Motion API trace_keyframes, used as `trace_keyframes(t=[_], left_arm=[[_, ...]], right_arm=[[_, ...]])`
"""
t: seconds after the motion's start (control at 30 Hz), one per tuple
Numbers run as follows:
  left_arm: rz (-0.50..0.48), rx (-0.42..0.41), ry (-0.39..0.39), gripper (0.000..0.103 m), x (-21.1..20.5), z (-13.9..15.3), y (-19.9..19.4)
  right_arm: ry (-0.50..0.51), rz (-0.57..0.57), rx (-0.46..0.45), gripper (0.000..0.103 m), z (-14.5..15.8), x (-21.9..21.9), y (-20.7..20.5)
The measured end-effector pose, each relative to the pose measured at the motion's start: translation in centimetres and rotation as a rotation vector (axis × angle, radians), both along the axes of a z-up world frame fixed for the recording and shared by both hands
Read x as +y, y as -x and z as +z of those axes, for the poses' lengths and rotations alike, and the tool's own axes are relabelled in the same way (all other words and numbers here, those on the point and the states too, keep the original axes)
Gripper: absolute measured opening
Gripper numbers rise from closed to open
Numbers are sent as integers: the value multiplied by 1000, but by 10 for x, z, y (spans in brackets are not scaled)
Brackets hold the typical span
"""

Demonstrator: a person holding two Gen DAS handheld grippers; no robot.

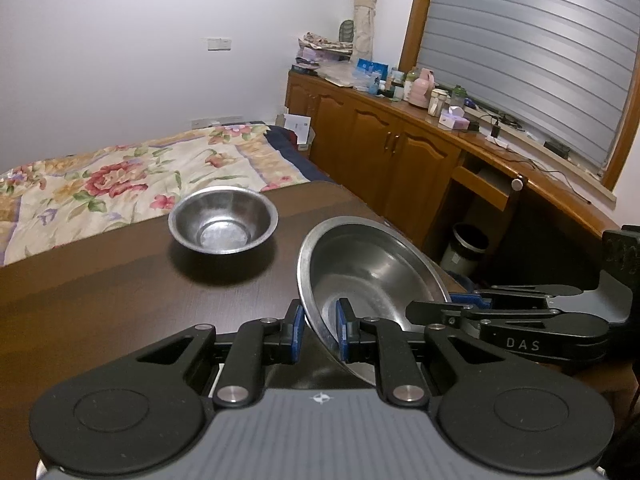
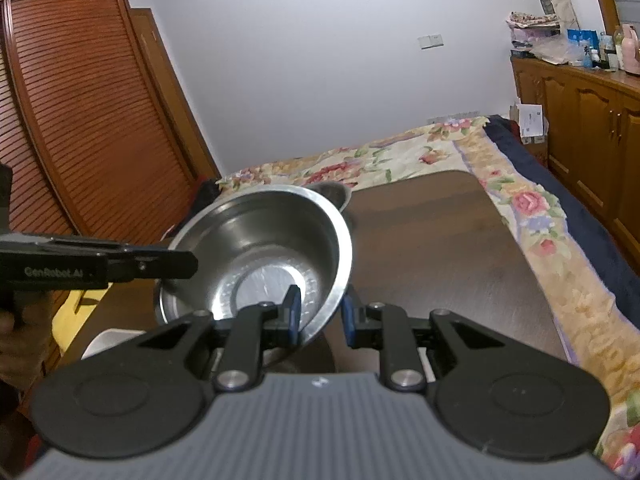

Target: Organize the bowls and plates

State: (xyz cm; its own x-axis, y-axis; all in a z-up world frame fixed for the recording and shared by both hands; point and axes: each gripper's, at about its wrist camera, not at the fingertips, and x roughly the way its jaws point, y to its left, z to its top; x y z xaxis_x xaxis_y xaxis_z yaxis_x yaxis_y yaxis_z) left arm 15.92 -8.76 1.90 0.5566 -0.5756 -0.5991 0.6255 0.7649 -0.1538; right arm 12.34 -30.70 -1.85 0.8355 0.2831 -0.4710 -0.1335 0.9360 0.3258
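- Left wrist view: the left claw is gripping the near rim of the large steel bowl, one blue pad outside the wall and one inside, the gap between them narrowed down to the thin metal.
- The large steel bowl is hanging tilted, its opening facing up and toward the camera, raised over the right part of the dark wooden tabletop.
- The right claw is reaching in from the right and meeting the bowl's far right rim; how far it is parted cannot be told from here.
- A small steel bowl is sitting upright on the tabletop, well apart from the large one, to its left and farther back.
- A bed with a floral quilt is lying beyond the tabletop, and wooden cabinets are running along the right wall.
- Right wrist view: the right claw is straddling the large steel bowl's near rim, the left pad inside against the wall, the right pad outside with a small gap showing beside the rim, so a firm hold cannot be confirmed.
- The left claw is entering from the left and touching the bowl's left rim.
- The small steel bowl is peeking out just behind the large one's upper edge, on the tabletop.
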Motion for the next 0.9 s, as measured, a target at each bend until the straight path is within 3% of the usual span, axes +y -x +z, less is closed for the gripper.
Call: trace_keyframes(t=[0.57, 0.9], left_arm=[[14, 29, 9, 19, 18, -20, 25], [26, 24, -48, 21, 18, -40, 31]], right_arm=[[16, 26, 27, 23, -13, 24, 24], [69, 37, 19, 23, -15, 35, 31]])
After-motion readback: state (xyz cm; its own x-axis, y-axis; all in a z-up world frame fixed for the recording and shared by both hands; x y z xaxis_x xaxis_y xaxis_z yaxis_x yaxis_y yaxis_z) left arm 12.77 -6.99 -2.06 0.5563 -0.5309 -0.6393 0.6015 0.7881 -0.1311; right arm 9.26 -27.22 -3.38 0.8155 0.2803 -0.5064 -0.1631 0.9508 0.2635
